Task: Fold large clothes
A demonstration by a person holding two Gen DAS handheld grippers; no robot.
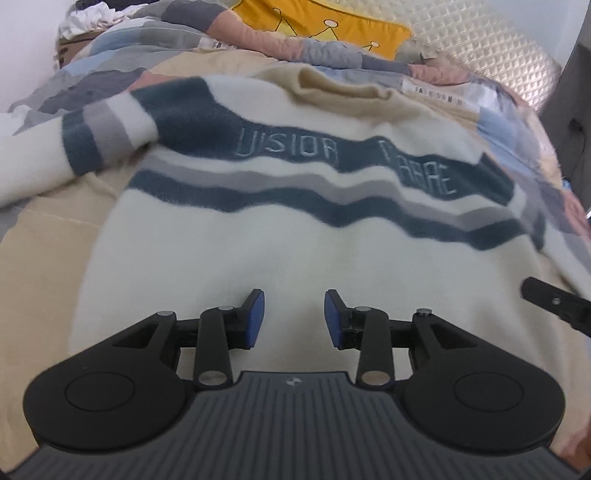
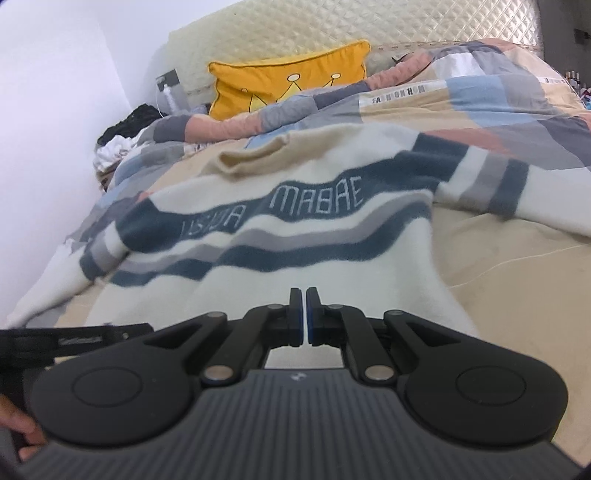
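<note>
Where it lies flat, the sweater (image 1: 280, 258) points collar toward the pillow (image 1: 332, 26).

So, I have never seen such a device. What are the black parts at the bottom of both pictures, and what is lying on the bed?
Each picture comes from a camera fixed on a hand-held tool with two fingers; a person carries one in each hand. The left tool has its fingers apart and holds nothing. The right tool has its fingers shut, also with nothing between them. Both look over a cream sweater with dark and grey wavy stripes, spread flat on a patchwork quilt. Behind it leans a yellow cushion. Folding has not begun.
</note>
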